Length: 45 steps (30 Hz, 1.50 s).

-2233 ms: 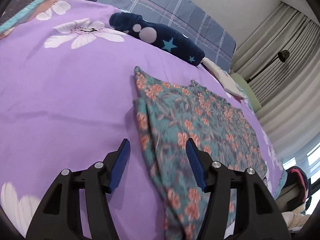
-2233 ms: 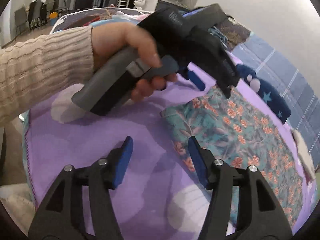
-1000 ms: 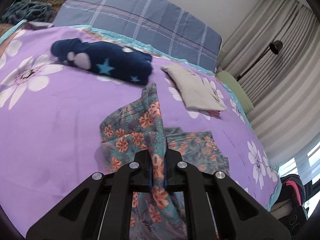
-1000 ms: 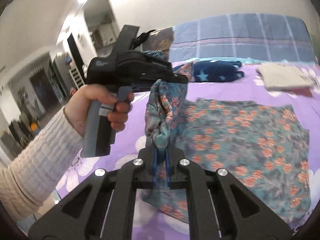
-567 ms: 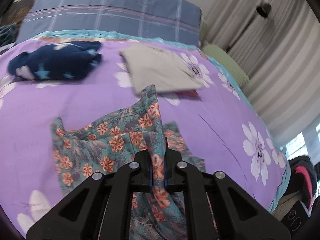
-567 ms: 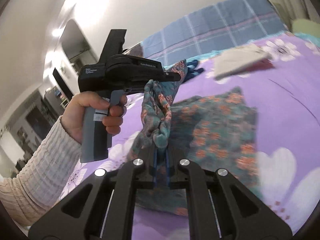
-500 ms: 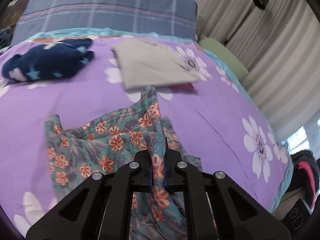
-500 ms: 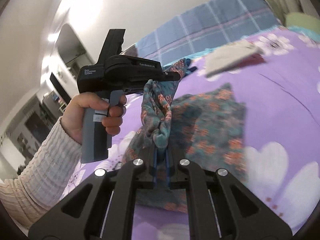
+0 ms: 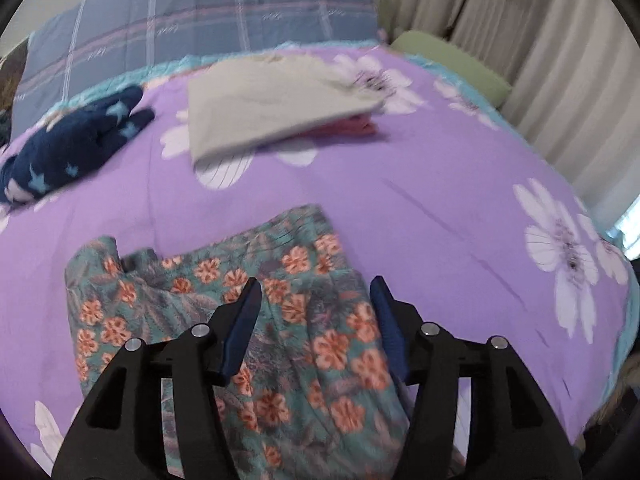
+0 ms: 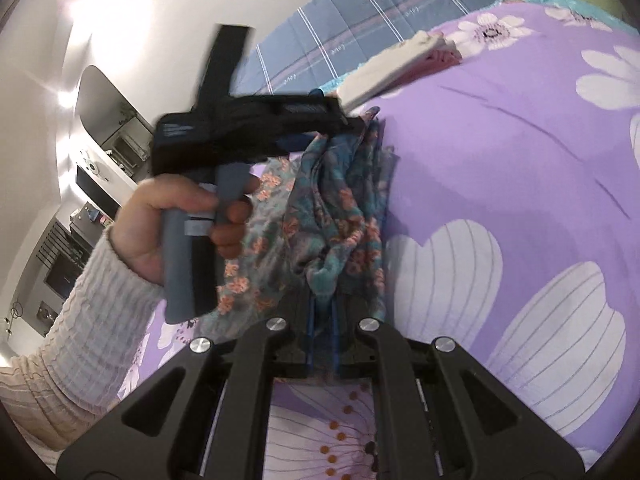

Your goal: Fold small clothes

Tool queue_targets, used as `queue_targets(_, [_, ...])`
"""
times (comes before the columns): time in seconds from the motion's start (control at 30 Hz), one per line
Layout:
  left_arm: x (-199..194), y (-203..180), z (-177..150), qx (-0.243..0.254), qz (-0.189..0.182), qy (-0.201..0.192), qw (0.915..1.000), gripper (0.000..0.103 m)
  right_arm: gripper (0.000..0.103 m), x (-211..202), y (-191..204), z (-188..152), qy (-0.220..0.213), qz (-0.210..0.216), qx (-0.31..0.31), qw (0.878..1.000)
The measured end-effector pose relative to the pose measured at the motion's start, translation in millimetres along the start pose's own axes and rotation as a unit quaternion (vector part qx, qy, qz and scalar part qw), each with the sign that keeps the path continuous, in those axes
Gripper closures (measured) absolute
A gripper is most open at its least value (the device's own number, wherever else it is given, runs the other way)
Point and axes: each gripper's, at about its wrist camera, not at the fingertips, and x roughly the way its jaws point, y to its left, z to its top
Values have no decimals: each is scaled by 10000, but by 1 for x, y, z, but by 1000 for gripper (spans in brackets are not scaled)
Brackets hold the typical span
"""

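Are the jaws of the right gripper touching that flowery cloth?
Touching. The right wrist view shows the right gripper shut on a bunched edge of the flowery cloth.

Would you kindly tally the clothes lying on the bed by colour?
Teal floral garment: 1
Navy star-print garment: 1
Beige folded garment: 1
Pink garment, under the beige one: 1
Total: 4

Left gripper point(image 9: 316, 308) newly off garment point(image 9: 224, 320)
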Motion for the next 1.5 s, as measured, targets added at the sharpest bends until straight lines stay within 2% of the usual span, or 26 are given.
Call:
queue_targets(0.13, [-51, -2, -23, 548, 474, -464, 9963, 30, 97, 3, -11, -5, 144, 103, 219, 9996])
queue_targets(0.2, [-73, 1, -42, 618, 595, -630, 9943, 20, 96, 4, -14, -6, 176, 175, 325, 9992])
queue_targets(0.33, [-107, 14, -94, 606, 823, -665, 9925, 15, 91, 4, -15, -5, 218, 215, 378, 9988])
queue_targets(0.4, [-121, 21, -128, 570, 1052, -637, 9908, 12, 81, 3, -15, -4, 260, 187, 369, 9988])
queue_targets(0.43, [-124, 23, -138, 553, 1121, -616, 9902, 12, 67, 2, -15, -5, 285, 182, 361, 9988])
queue_targets(0.47, [-129, 25, -154, 534, 1190, -573, 9898, 12, 60, 3, -16, -4, 301, 166, 359, 9988])
queue_targets(0.57, [-137, 25, -188, 564, 1226, -397, 9901, 11, 59, 2, -12, -5, 343, 137, 268, 9990])
queue_targets(0.7, [-134, 18, -210, 718, 1158, -248, 9904, 11, 60, 6, -4, -2, 413, 42, 111, 9991])
queue_targets(0.77, [-127, 19, -214, 695, 1362, -206, 9880, 11, 78, 10, 0, -1, 430, -44, 31, 9991])
queue_targets(0.87, [-119, 26, -217, 549, 1535, -205, 9864, 11, 89, 11, 5, 1, 403, -132, -11, 9991])
queue_targets(1.07, [-120, 28, -224, 708, 1662, -191, 9834, 11, 93, -7, 11, 9, 107, -11, 26, 9999])
queue_targets(1.2, [-119, 35, -227, 596, 1893, -147, 9800, 11, 93, -8, 11, 11, 86, -37, 65, 9999])
queue_targets(1.27, [-120, 42, -229, 497, 2024, -121, 9780, 11, 94, -6, 9, 9, 110, -116, 84, 9998])
queue_targets(1.37, [-125, 53, -231, 251, 1951, -105, 9804, 10, 95, -5, 2, 4, 178, -301, 152, 9993])
queue_targets(1.5, [-126, 58, -238, 205, 1888, -53, 9818, 10, 95, 0, -21, -9, 520, -841, 367, 9944])
